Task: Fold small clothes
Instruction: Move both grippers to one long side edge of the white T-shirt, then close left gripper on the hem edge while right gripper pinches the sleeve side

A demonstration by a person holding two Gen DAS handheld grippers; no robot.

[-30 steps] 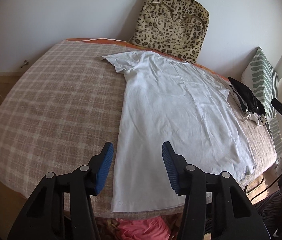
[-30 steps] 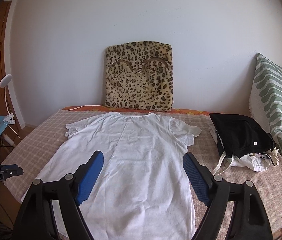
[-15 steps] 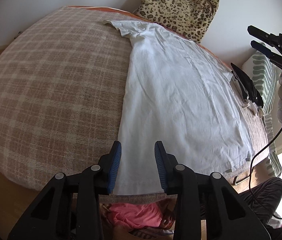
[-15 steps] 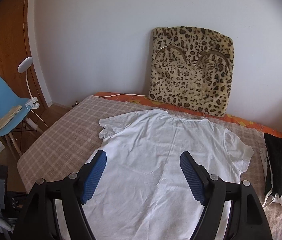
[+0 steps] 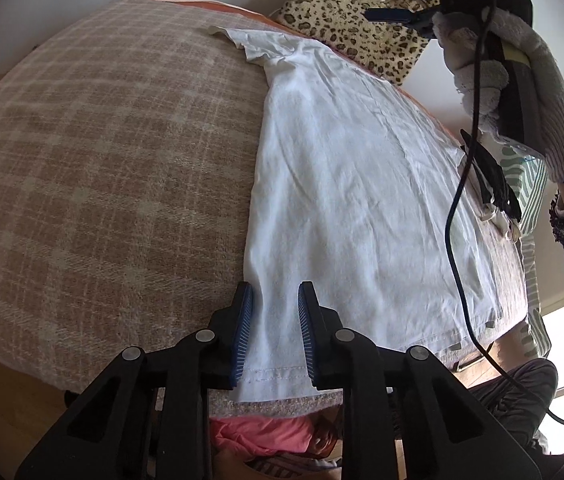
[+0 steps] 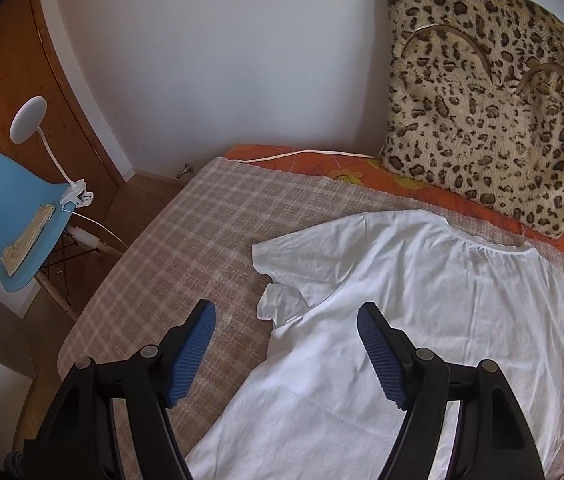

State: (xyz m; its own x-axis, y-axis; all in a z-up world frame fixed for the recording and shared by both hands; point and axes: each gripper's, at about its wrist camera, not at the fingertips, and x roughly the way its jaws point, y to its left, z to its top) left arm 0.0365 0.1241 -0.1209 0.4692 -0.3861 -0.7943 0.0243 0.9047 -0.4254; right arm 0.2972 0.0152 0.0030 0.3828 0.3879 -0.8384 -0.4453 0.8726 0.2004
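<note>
Here, left wrist view. Item: white T-shirt [image 5: 354,184], thin creased cotton, spread flat and running from lower centre to upper centre of the frame, hem stitching visible at the bottom edge. Beneath it, a plaid bedcover [image 5: 101,168], coarse beige-and-brown weave, filling the left half. My left gripper [image 5: 273,332] sits at lower centre; its jaws have just been closing, and the hem corner lies between the ribbed blue pads [image 5: 243,320], which stand narrowly apart and do not yet visibly pinch the cloth. At upper right, a gloved hand [image 5: 522,68] carries the right gripper. Leopard-print cushion [image 5: 366,36], plush, upper centre. Dark garment [image 5: 490,176] at right edge.

Right wrist view. My right gripper [image 6: 286,354], lower centre, jaws spread wide with nothing between them, hangs above the shirt's sleeve [image 6: 294,276] at centre frame. Blue chair [image 6: 13,216], smooth moulded shell, left edge, with a white clip lamp [image 6: 41,132].

Step, as I judge it: seizing one long side for the first lengthwise fold. Next I'd finish the left pinch on the hem corner and bring the right down onto the sleeve or shoulder.
</note>
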